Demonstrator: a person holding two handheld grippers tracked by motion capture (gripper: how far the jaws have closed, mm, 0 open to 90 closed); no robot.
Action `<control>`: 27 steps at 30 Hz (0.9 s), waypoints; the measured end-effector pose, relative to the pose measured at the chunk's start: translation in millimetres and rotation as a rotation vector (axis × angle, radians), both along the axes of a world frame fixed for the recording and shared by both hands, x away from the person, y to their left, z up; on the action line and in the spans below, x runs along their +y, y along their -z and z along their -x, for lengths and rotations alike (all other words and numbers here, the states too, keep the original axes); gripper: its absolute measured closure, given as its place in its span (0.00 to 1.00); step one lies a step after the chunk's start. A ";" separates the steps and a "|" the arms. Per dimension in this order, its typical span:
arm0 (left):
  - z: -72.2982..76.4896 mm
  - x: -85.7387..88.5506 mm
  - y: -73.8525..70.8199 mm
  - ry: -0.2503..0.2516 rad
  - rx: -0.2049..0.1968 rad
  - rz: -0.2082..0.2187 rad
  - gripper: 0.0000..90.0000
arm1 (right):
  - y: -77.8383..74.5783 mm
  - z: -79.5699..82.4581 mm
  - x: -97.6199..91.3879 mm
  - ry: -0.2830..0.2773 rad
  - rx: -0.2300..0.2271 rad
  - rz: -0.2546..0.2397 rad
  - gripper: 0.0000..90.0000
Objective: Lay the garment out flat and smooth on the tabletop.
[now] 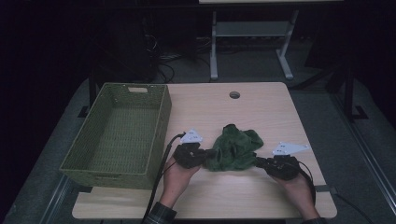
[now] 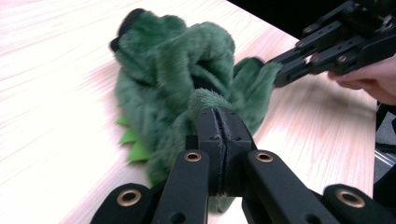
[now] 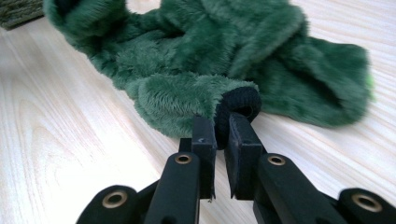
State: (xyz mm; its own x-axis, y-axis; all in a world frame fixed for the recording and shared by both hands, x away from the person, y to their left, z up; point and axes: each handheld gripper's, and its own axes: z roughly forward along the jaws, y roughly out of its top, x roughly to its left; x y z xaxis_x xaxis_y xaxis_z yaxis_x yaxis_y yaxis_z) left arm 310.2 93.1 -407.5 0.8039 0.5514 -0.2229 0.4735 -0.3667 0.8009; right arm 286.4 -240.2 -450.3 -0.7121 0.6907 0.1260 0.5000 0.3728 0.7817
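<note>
High view: both grippers' jaws pinch the green plush toy (image 1: 233,149) mid-table, beside the basket (image 1: 116,135).

Dark green furry plush garment (image 1: 233,150): uniform deep green pile, with bright lime-green pointed felt trim (image 2: 133,142) at its 8 o'clock edge in the left gripper view and a black knitted cuff (image 3: 239,106) (ribbed, seen in the right gripper view). Olive-green woven rectangular basket (image 1: 119,135) at 9 o'clock: even weave pattern throughout. Pale wooden table top (image 1: 271,112): light beige with fine straight grain. Left gripper (image 2: 218,135) and right gripper (image 3: 222,133): matt black arms with brass-coloured rivets. Person's sleeve (image 1: 161,213): dark plaid check.
</note>
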 end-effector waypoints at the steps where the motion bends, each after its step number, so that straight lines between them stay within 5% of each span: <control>1: 0.8 3.5 0.3 -0.010 0.010 0.000 0.99 | -0.9 0.7 -3.0 0.003 0.001 0.002 0.92; 14: 8.8 34.6 23.2 -0.042 0.069 -0.053 0.99 | -4.2 14.0 -31.0 0.051 -0.002 0.024 0.93; 19: 13.9 32.3 34.2 -0.070 0.067 -0.115 0.95 | 3.4 18.9 -28.5 0.036 0.036 0.038 0.92; 27: 30.5 33.5 13.9 -0.109 0.012 -0.107 0.73 | 4.6 25.0 -36.9 0.069 0.017 0.037 0.76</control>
State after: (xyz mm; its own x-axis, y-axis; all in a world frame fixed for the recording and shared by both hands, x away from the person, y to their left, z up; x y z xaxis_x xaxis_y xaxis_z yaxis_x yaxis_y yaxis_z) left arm 279.8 126.6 -421.4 0.7355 0.6567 -0.1669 0.5243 -0.3955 0.7541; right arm 261.4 -277.1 -454.9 -0.6604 0.7426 0.1113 0.5388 0.3655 0.7590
